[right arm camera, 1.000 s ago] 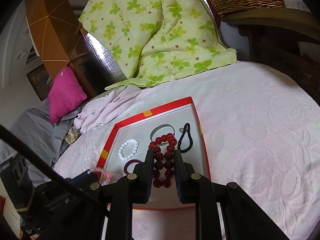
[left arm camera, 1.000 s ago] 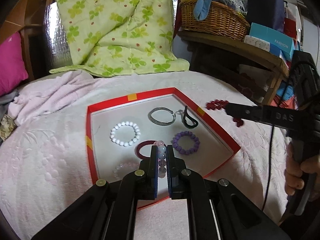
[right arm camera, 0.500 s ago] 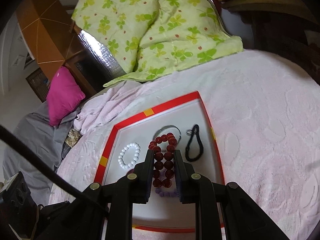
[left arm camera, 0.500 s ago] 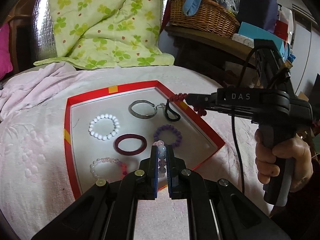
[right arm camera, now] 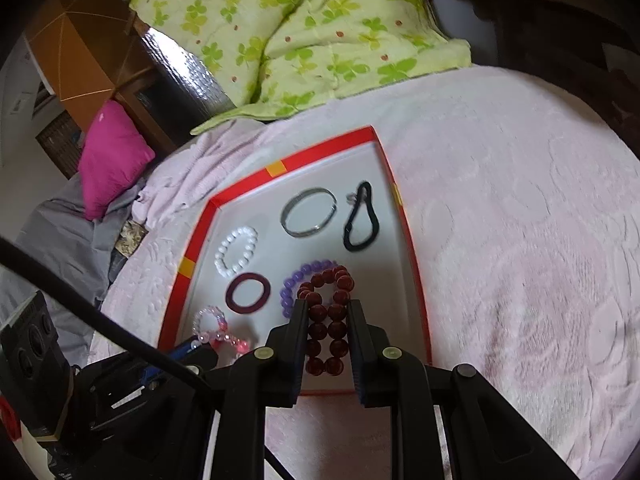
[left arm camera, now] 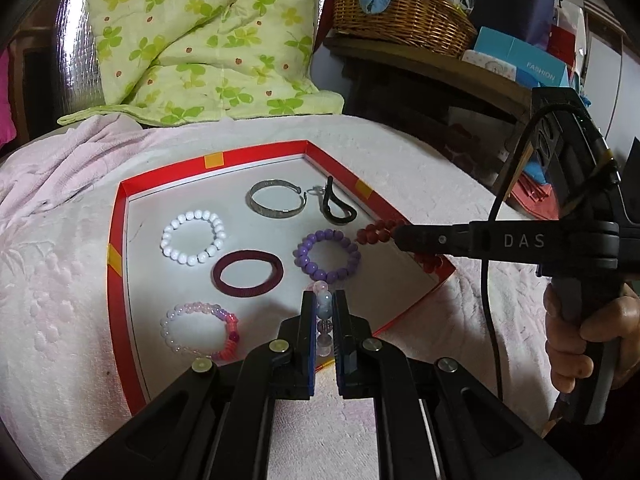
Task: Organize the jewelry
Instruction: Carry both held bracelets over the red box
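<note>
Left tongs [left arm camera: 324, 308] clenched on a string of pale, glassy round beads [left arm camera: 323, 305], pinched between blue-edged black fingers; the beads hang over the near edge of the tray [left arm camera: 116, 240]. Right tongs [right arm camera: 328, 320] clamp a doubled strand of dark red, glossy round beads [right arm camera: 326, 312] over the tray's right half, just above a purple bead bracelet [left arm camera: 327, 256]. Both tongs point steeply downward. In the left wrist view a hand [left arm camera: 588, 336] grips the handle of the right tongs, fingers wrapped round it.

Tray: shallow, red cardboard rim with yellow tape patches, smooth white floor. It rests on a pink embossed bedspread [right arm camera: 520, 240]. Lying flat inside, apart from one another:
- white bead bracelet [left arm camera: 193, 237], opaque round beads
- silver metal bangle [left arm camera: 276, 202], open cuff
- black cord loop [left arm camera: 338, 208] with a small metal ring
- maroon fabric band [left arm camera: 248, 273], oval
- pink translucent bead bracelet [left arm camera: 200, 330], near left corner

Green clover-print quilt [left arm camera: 208, 40] is bunched behind the tray.
</note>
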`<move>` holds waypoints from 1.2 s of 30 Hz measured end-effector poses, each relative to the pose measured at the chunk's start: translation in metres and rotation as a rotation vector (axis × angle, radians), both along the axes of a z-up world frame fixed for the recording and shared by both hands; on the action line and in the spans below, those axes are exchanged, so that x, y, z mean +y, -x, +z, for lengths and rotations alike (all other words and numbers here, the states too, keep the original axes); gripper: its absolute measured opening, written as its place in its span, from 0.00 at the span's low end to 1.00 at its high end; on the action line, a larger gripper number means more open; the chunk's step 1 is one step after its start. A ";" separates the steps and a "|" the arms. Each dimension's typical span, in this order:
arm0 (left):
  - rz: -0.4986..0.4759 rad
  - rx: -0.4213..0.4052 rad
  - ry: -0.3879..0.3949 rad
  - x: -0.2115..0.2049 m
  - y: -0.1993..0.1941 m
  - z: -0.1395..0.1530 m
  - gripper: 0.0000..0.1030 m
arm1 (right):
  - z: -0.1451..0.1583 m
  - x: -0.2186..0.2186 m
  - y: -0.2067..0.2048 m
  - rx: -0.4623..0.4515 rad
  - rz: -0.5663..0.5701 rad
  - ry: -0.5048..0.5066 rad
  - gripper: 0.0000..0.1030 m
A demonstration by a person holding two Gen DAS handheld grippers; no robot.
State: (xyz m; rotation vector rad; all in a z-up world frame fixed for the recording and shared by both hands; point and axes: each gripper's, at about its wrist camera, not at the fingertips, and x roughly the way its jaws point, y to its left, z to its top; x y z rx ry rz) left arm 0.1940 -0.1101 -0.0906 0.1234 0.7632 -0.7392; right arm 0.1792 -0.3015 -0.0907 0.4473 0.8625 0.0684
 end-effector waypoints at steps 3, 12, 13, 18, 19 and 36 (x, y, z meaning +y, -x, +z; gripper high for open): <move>-0.001 -0.006 -0.009 -0.002 0.001 0.000 0.08 | -0.005 -0.004 0.000 0.020 -0.016 -0.001 0.20; 0.006 -0.018 -0.047 -0.004 0.001 -0.003 0.08 | -0.012 -0.006 -0.005 0.051 -0.030 -0.015 0.20; 0.007 -0.018 -0.051 -0.005 0.001 -0.004 0.08 | -0.013 -0.005 -0.005 0.055 -0.029 -0.010 0.20; 0.013 -0.018 -0.061 -0.004 -0.001 -0.005 0.08 | -0.017 -0.005 -0.006 0.075 -0.034 -0.002 0.20; 0.014 -0.017 -0.064 -0.004 -0.001 -0.006 0.08 | -0.017 -0.005 -0.006 0.079 -0.035 0.004 0.20; 0.019 -0.015 -0.086 -0.007 -0.002 -0.009 0.08 | -0.020 -0.004 -0.005 0.098 -0.031 0.031 0.20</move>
